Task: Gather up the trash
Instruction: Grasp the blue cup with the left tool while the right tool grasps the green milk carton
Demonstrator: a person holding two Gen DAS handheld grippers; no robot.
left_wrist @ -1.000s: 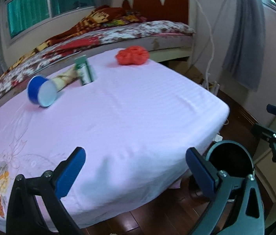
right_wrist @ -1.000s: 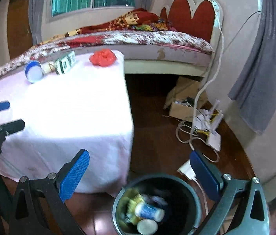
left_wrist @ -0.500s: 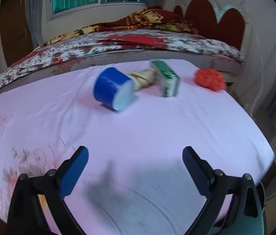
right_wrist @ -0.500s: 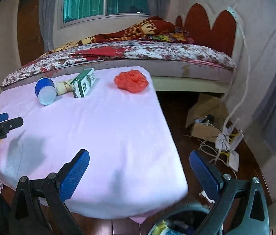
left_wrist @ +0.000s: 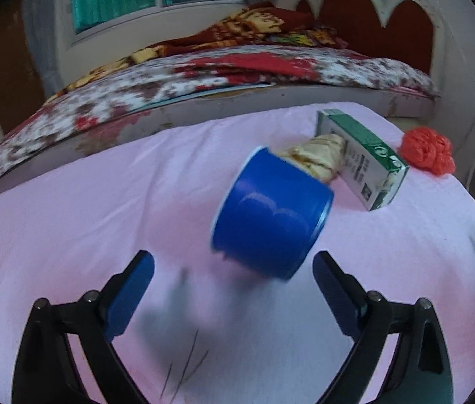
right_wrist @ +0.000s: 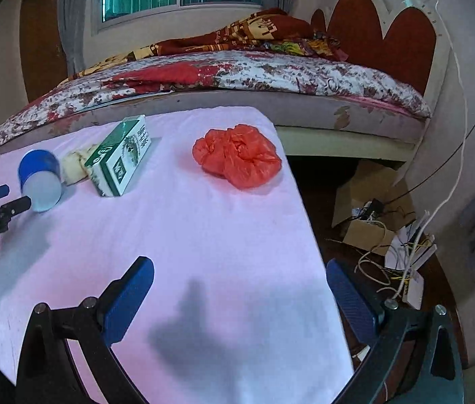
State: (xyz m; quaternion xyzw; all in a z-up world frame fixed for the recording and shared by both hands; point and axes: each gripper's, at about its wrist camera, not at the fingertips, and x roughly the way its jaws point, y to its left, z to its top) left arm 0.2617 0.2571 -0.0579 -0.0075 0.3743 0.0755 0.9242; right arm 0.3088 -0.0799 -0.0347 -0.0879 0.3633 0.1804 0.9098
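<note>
Now the left gripper [left_wrist: 234, 284] hovers wide open just in front of a blue cup [left_wrist: 271, 217] lying on its side on a pink-sheeted table [left_wrist: 69, 208]. Behind the cup lies a crumpled yellowish wrapper [left_wrist: 318, 160], touching a green and white carton [left_wrist: 362, 158]; a crumpled red plastic bag [right_wrist: 237, 156] sits apart near the table's far right corner. Nearer the front edge, the right gripper [right_wrist: 240, 294] is also spread open, holding nothing.
</note>
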